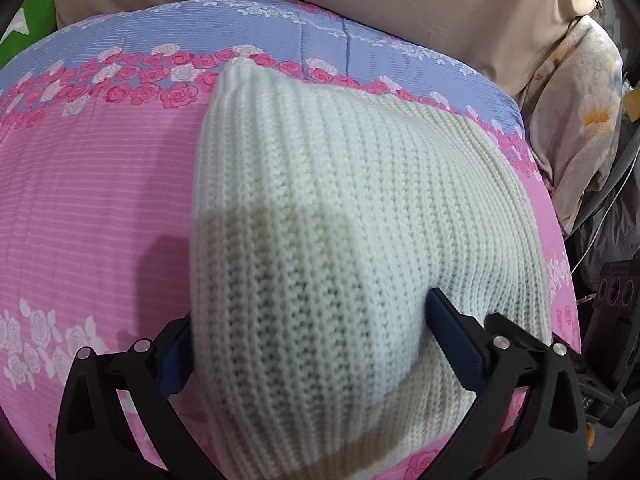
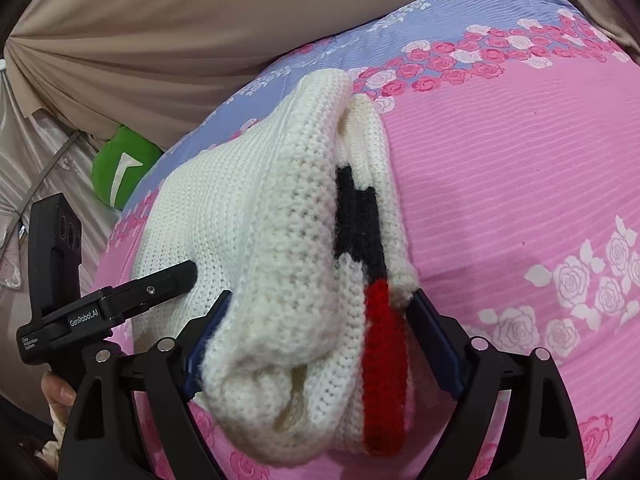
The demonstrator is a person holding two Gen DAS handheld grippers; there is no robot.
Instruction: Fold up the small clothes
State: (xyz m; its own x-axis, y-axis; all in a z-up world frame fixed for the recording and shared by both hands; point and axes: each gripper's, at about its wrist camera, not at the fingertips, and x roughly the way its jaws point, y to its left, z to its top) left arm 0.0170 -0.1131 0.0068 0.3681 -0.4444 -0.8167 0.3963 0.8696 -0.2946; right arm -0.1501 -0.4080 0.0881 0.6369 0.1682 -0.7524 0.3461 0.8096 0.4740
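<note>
A cream ribbed knit sweater (image 1: 340, 208) lies on the pink floral bedspread (image 1: 88, 200). My left gripper (image 1: 308, 344) has its blue-padded fingers (image 1: 452, 340) on either side of a thick fold of the knit and is shut on it. In the right wrist view the same sweater (image 2: 280, 240) shows a black and red stripe (image 2: 360, 232) along its folded edge. My right gripper (image 2: 316, 324) is shut on that bunched edge. The left gripper (image 2: 172, 276) shows at the left of that view, resting against the knit.
A beige curtain (image 2: 160, 40) hangs behind the bed. A green cushion (image 2: 120, 164) sits at the bed's far edge. A floral pillow (image 1: 580, 120) and dark gear (image 1: 612, 300) lie beside the bed in the left wrist view.
</note>
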